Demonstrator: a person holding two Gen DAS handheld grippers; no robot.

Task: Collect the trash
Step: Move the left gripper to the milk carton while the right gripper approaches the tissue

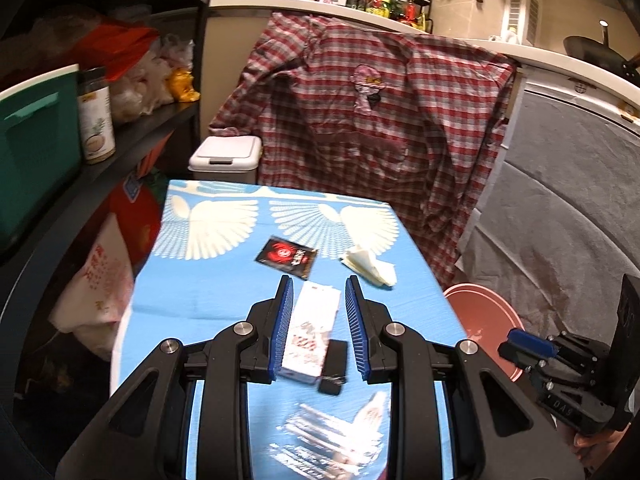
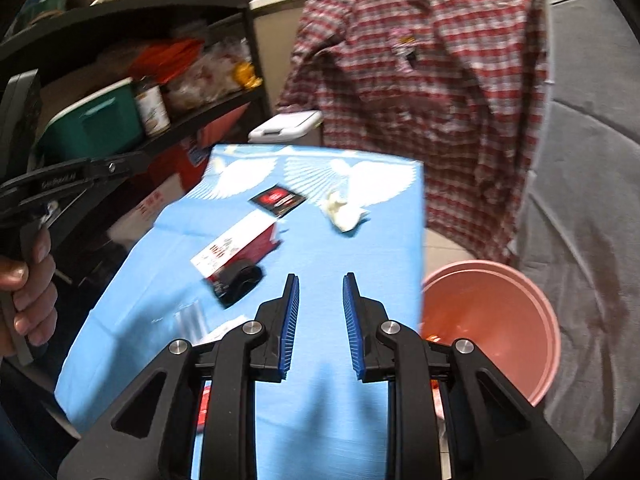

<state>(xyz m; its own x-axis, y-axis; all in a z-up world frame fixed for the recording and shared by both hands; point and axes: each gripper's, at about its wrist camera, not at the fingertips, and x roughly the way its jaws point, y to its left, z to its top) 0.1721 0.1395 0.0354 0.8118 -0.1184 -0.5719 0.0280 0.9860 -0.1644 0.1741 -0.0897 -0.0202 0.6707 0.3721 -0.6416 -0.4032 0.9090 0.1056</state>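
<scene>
A white and red carton (image 1: 310, 332) lies on the blue table cloth (image 1: 192, 292), between the open pads of my left gripper (image 1: 318, 286), which do not touch it. A small black object (image 1: 334, 368) sits by its near end. A black and red sachet (image 1: 286, 257) and a crumpled tissue (image 1: 370, 266) lie farther back. A clear printed wrapper (image 1: 328, 436) lies close under the left gripper. My right gripper (image 2: 320, 286) is open and empty over bare cloth, with the carton (image 2: 236, 248), the sachet (image 2: 278, 199) and the tissue (image 2: 344, 208) ahead of it.
A pink bucket (image 2: 516, 312) stands on the floor off the table's right edge, with something red inside. A white lidded bin (image 1: 226, 156) stands behind the table. A plaid shirt (image 1: 372, 120) hangs behind. Dark shelves (image 1: 132, 132) with a green box stand at left.
</scene>
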